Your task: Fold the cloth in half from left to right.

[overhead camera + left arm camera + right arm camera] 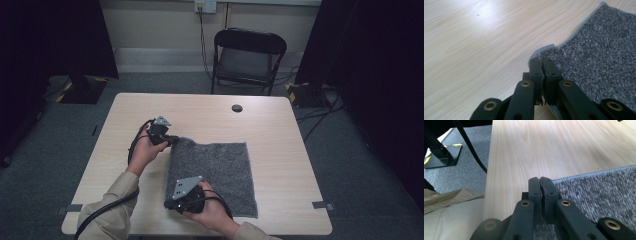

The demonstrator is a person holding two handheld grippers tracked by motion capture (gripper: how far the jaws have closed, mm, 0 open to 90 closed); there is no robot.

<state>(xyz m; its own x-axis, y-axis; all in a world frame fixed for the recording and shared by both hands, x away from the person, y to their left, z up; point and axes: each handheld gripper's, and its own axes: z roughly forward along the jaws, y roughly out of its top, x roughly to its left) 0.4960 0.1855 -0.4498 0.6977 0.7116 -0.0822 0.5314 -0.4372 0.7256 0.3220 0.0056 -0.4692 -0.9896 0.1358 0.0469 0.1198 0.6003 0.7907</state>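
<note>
A grey knitted cloth (215,170) lies flat on the light wooden table (280,145), right of centre toward the near edge. My left gripper (174,139) is at the cloth's far left corner, and in the left gripper view its jaws are shut (541,60) on that slightly raised corner of the cloth (604,50). At the near left corner sits my right gripper (170,204). Seen from the right gripper view it is shut (540,179) with the cloth's hemmed edge (599,192) running in under its jaws.
A black folding chair (248,55) stands behind the table. A round cable hole (237,108) sits near the table's far edge. Black stand bases (82,90) rest on the carpet at both far sides. The table's left edge and a beige sleeve (449,215) lie close to my right gripper.
</note>
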